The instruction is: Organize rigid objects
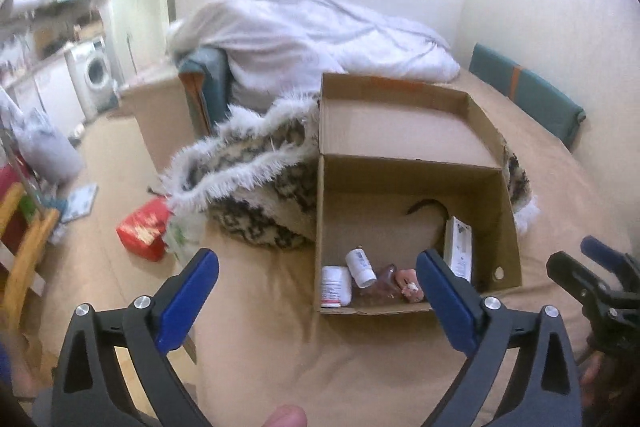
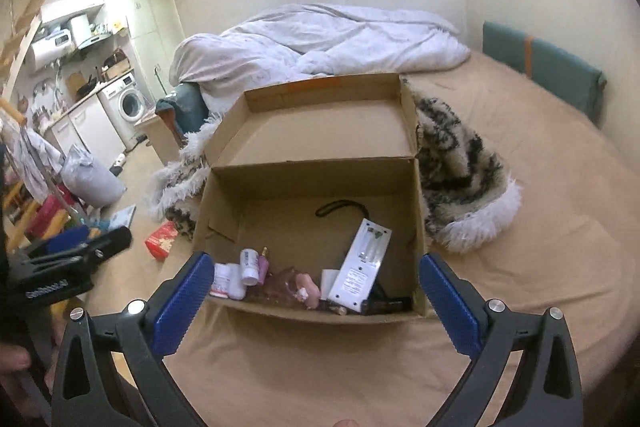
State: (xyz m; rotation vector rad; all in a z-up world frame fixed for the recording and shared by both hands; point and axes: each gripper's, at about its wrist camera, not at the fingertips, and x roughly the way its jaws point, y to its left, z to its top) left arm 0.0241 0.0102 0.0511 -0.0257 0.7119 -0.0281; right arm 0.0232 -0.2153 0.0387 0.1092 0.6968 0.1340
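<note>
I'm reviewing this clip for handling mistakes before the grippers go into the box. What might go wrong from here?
1. The white bottles and the pink item lie crowded against the cardboard box's near wall, so an open gripper may knock neighbours.
2. The white flat device leans tilted and may topple if bumped.
3. The box sits on a soft bed and may shift when pushed.

Brown cardboard box (image 2: pixel 312 187) on a tan bedsheet (image 2: pixel 540 187); far white duvet (image 2: pixel 320 39); black-and-cream patterned, white-fringed blanket (image 2: pixel 460 167) right; red packet (image 2: pixel 161 239) left; blue gripper pads (image 2: pixel 184 301).
</note>
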